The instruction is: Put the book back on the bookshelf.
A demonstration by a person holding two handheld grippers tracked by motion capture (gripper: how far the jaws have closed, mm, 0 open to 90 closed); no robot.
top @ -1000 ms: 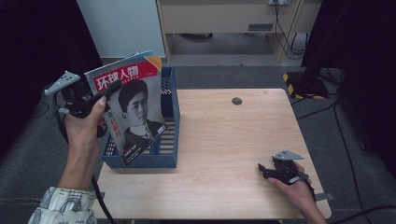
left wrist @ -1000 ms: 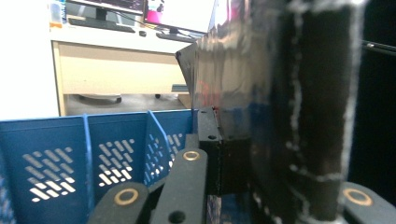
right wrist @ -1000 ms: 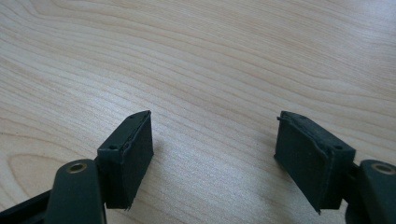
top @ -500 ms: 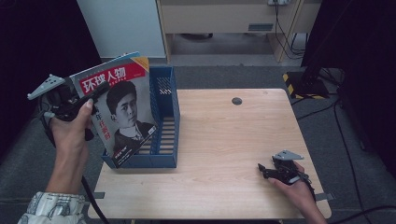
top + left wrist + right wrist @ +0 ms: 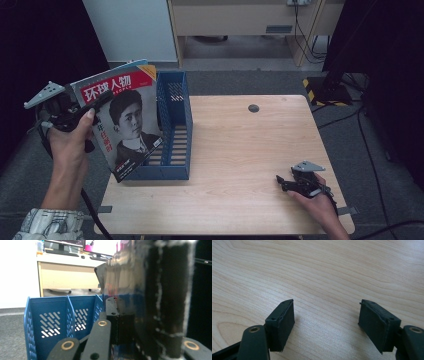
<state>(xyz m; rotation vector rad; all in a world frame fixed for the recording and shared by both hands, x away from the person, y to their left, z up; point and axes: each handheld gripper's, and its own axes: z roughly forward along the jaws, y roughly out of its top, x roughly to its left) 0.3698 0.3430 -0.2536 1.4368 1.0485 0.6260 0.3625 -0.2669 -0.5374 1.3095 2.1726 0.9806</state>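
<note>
Item: magazine (image 5: 122, 117), 1 copy, upright and tilted, clamped in the left claw (image 5: 95, 102) just off the tabletop's (image 5: 240, 150) left edge. Blue file rack (image 5: 175, 135) lies immediately right, slots running front-to-back. Right claw (image 5: 282, 181) spread, empty, near-right corner.

magazine (image 5: 130, 277) blurred, perhaps too close

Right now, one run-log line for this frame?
left gripper: shut on red-covered portrait magazine, held beside blue plastic file rack | right gripper: open, empty, on light wooden table
</note>
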